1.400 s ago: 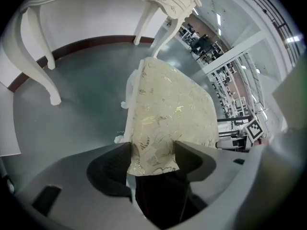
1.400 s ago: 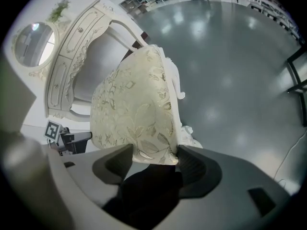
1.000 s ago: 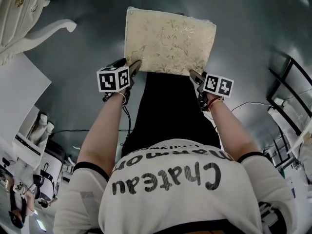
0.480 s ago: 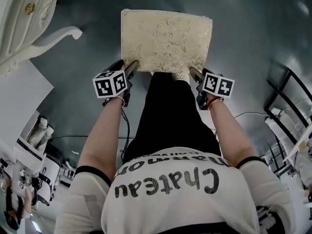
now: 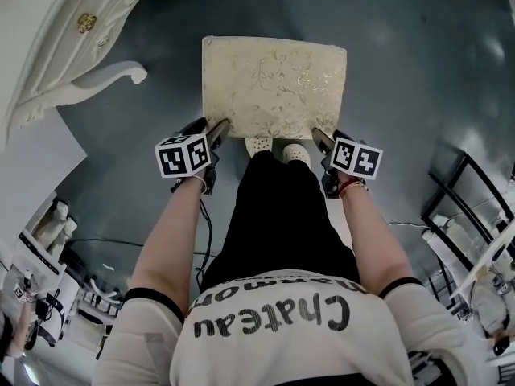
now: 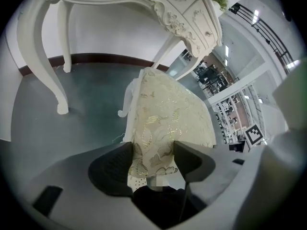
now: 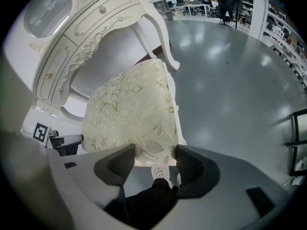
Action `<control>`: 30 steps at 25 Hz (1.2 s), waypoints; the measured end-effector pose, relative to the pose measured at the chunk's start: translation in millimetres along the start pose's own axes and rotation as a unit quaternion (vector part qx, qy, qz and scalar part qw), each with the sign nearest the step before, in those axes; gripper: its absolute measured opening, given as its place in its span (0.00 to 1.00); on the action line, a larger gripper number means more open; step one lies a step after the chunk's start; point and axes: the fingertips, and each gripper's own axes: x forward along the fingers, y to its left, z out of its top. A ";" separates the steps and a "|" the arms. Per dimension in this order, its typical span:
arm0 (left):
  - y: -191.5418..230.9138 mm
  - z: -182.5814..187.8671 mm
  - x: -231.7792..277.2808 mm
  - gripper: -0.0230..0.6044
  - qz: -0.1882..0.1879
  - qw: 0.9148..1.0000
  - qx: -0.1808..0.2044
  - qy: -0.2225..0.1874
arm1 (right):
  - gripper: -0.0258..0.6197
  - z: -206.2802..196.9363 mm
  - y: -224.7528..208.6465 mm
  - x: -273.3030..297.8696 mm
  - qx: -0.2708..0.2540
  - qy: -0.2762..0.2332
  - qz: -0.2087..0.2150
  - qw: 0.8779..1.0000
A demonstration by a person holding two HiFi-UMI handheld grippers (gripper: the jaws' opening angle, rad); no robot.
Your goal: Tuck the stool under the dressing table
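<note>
Head view, nearest first: the person's forearms reach up the frame from the torso. Each hand carries a gripper, with the shoe tips (image 5: 259,145) showing between them. The left gripper (image 5: 219,125) is clamped on the near left corner of the stool (image 5: 273,87). The right gripper (image 5: 320,135) is clamped on the near right corner. Left gripper view confirms: left gripper (image 6: 153,147) has both jaws pressed on the floral cushion edge of the stool (image 6: 168,114). Right gripper view likewise: right gripper (image 7: 154,152) has its jaws closed on the cushion rim of the stool (image 7: 134,109). The cushion lies straight ahead of both grippers, its longer side running left to right across the frame between them. The stool stands on open grey floor (image 5: 418,63), not yet under anything. Farther out, the dressing table (image 5: 48,47) fills the upper left of the head view. Its curled leg (image 5: 109,75) is left of the stool and apart from it. In the left gripper view the kneehole under the dressing table (image 6: 158,4) opens ahead and to the left, between the white legs. Judgement: the table lies up and left of the stool, so the stool must travel forward and leftward. The left gripper is on the side nearer the table. The leg is the thing to clear.
</note>
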 end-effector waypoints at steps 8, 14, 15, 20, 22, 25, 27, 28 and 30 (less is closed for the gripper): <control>14.5 21.0 3.8 0.50 0.033 0.996 -0.059 -0.065 | 0.48 50.9 15.2 18.0 -0.051 0.006 0.005 0.999; 13.2 31.6 6.0 0.50 0.053 0.991 -0.104 -0.062 | 0.48 84.5 20.5 20.5 -0.094 0.021 0.018 0.995; 12.6 32.6 6.3 0.50 0.059 0.990 -0.113 -0.062 | 0.48 90.0 21.4 20.9 -0.102 0.026 0.019 0.994; 7.1 40.0 11.4 0.50 0.064 0.983 -0.156 -0.079 | 0.47 119.9 24.3 24.0 -0.141 0.042 0.029 0.989; 7.2 43.2 12.2 0.50 0.061 0.979 -0.171 -0.090 | 0.47 134.1 28.1 27.3 -0.160 0.045 0.036 0.985; 5.1 50.2 12.2 0.49 0.058 0.972 -0.199 -0.112 | 0.47 158.1 35.3 31.3 -0.186 0.039 0.042 0.981; 8.4 56.9 11.4 0.49 0.061 0.966 -0.212 -0.135 | 0.47 172.2 42.2 34.5 -0.201 0.033 0.042 0.978; 10.7 60.2 10.7 0.49 0.063 0.963 -0.217 -0.146 | 0.47 177.9 46.5 36.6 -0.206 0.031 0.044 0.977; 15.0 66.5 8.6 0.49 0.067 0.958 -0.225 -0.164 | 0.47 188.0 55.7 40.4 -0.216 0.026 0.050 0.975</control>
